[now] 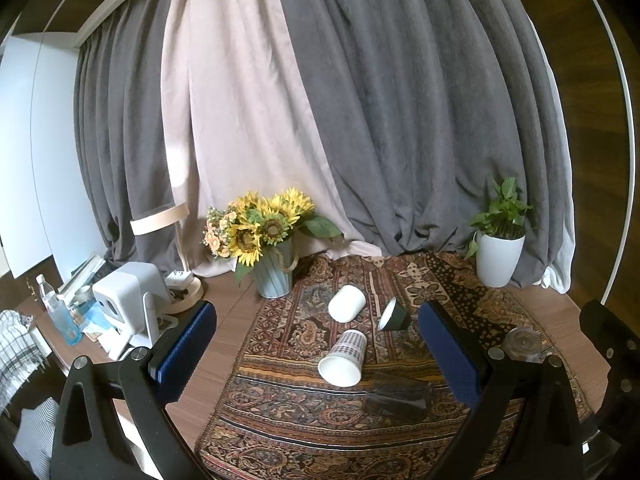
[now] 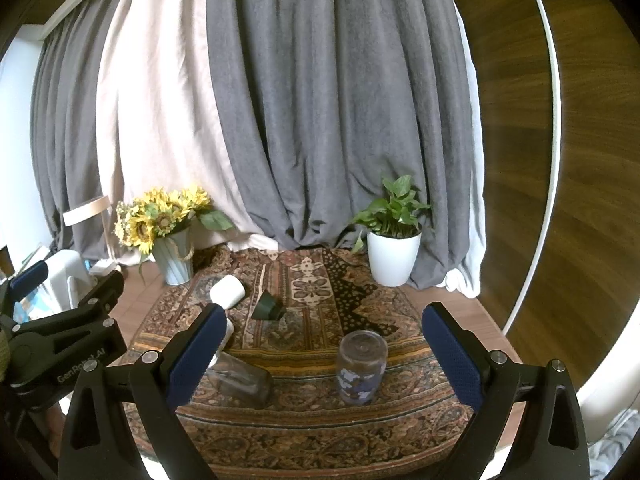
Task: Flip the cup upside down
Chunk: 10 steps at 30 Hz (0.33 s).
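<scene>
Several cups lie on a patterned runner. A checked paper cup lies on its side, mouth toward me. A white cup and a dark green cup lie on their sides behind it. A dark clear glass lies on its side at the front. A clear glass with blue print stands upside down; it also shows in the left wrist view. My left gripper is open and empty above the paper cup. My right gripper is open and empty, near the upside-down glass.
A vase of sunflowers stands at the runner's back left, a white potted plant at the back right. A white device, a lamp and bottles crowd the left table edge. Curtains hang behind the wooden table.
</scene>
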Available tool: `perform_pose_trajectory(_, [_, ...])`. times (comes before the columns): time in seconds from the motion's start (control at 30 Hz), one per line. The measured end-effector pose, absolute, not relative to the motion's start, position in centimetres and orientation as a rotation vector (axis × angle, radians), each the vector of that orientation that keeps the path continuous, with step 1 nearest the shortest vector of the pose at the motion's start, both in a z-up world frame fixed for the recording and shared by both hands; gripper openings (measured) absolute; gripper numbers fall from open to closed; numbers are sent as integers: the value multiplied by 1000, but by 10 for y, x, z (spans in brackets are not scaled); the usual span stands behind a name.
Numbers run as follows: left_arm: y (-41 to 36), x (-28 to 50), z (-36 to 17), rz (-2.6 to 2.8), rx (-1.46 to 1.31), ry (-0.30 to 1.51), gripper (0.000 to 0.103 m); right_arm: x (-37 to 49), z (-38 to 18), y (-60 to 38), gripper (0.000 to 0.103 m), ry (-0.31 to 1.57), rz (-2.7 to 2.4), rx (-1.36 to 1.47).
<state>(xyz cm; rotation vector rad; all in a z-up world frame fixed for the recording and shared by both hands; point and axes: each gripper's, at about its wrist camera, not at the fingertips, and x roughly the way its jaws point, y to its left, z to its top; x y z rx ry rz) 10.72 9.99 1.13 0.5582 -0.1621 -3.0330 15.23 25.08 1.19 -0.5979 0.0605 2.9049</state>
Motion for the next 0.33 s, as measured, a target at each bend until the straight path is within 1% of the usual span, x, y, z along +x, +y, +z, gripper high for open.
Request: perform_pose_trajectory(0.33, [101, 105, 11, -3037, 561, -160, 103, 150, 12, 253, 99, 54, 2909, -605])
